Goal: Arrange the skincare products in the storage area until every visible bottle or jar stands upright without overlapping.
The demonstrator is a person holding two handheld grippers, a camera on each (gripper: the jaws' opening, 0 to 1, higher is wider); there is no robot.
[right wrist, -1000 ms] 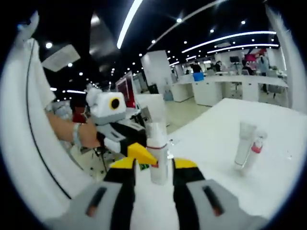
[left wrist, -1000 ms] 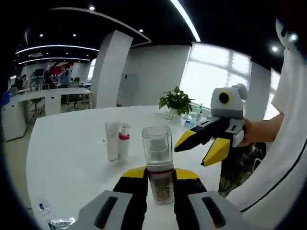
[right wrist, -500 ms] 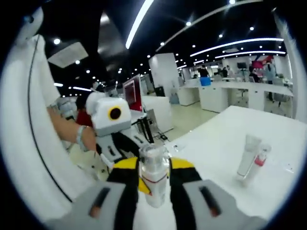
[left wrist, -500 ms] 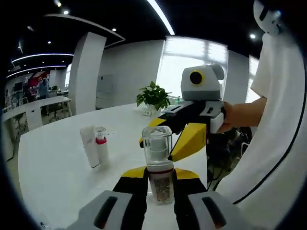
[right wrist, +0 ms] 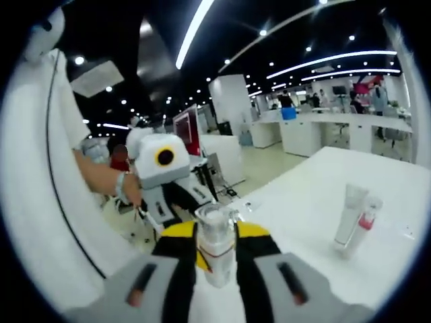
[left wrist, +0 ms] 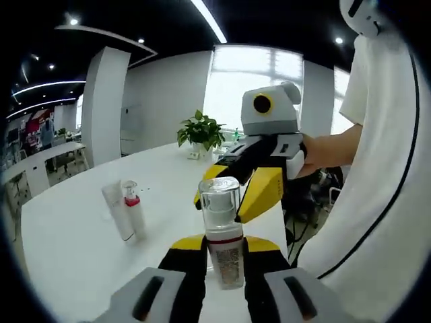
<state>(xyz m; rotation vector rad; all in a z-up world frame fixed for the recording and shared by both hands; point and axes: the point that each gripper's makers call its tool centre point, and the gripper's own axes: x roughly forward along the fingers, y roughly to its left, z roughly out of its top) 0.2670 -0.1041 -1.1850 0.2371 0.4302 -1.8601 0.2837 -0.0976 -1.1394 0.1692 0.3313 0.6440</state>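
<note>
Since a second ago the right gripper (right wrist: 215,237) has closed in around the bottle's clear cap. White table (left wrist: 81,262) spreads below. Left gripper (left wrist: 225,245) clamps the upright pump bottle (left wrist: 222,232) by its body. Beyond it, white tube (left wrist: 116,212) and red-collared bottle (left wrist: 133,208) stand touching.

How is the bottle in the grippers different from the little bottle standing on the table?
The clear-capped bottle sits between the left gripper jaws, lifted off the table; the small pump bottle stands on it, beside a white tube. The held bottle has a big clear square cap; the small one has a pump top. Both have a red band and stand upright.
</note>
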